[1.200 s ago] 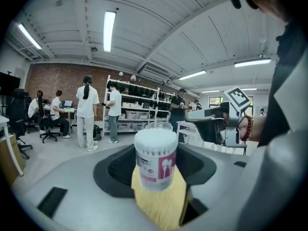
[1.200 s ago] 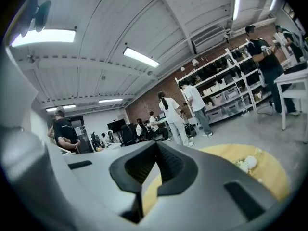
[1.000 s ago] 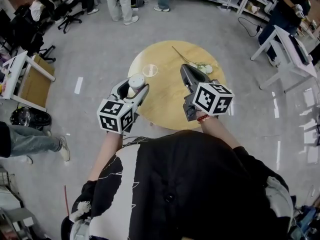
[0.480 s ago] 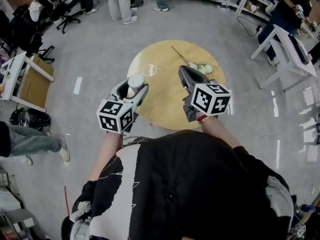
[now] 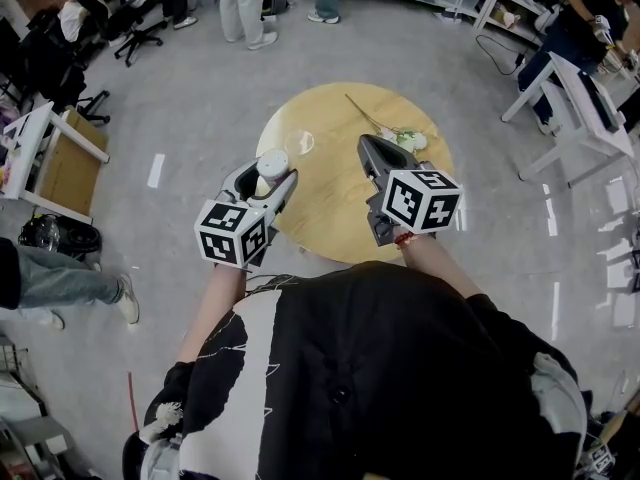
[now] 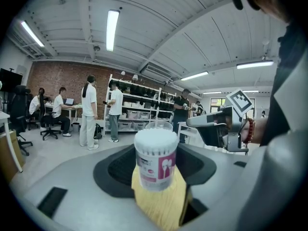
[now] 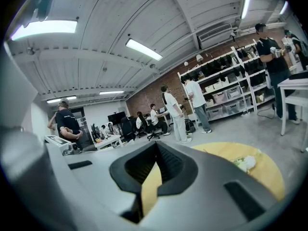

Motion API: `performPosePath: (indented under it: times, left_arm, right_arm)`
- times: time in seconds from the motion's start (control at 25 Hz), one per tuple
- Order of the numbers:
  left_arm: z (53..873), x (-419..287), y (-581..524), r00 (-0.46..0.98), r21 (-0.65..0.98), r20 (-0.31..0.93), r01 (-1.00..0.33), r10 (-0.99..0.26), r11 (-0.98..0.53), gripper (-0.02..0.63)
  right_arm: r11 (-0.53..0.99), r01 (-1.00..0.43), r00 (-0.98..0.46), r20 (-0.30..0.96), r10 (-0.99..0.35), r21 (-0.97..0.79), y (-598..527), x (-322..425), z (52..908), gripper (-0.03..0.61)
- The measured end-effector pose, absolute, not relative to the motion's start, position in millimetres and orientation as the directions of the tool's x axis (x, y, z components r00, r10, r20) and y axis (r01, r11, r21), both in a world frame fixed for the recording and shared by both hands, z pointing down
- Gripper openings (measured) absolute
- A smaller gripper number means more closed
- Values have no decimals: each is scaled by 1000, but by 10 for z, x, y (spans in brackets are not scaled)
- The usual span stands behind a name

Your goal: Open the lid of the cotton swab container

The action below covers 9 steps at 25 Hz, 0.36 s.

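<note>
My left gripper [image 5: 271,171] is shut on the cotton swab container [image 5: 271,163], a small white tub with a pink label [image 6: 155,159], and holds it upright over the near left edge of the round wooden table [image 5: 330,203]. White swab tips show at the tub's top. Its clear round lid [image 5: 300,142] lies on the table just beyond, and it shows behind the tub [image 6: 159,125] in the left gripper view. My right gripper [image 5: 369,143] hovers over the table to the right, shut and empty [image 7: 155,160].
A white flower with a long stem [image 5: 405,138] lies at the table's far right, also in the right gripper view [image 7: 245,163]. Several people, office chairs [image 5: 140,28], shelves and white desks [image 5: 585,93] stand around on the grey floor.
</note>
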<state>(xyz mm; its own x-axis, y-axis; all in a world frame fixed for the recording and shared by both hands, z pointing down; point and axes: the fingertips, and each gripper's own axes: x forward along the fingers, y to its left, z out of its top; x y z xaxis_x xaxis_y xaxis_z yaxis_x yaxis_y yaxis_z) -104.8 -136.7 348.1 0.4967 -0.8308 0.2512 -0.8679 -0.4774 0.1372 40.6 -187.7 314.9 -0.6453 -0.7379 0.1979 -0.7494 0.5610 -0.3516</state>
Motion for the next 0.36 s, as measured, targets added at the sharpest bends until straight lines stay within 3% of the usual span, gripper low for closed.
performPosePath:
  times: [0.36]
  left_arm:
    - [3472, -1121, -1389, 490, 143, 254, -872, -834, -469, 265]
  right_arm:
    - [570, -743, -655, 205, -728, -350, -1900, 320, 3140, 3]
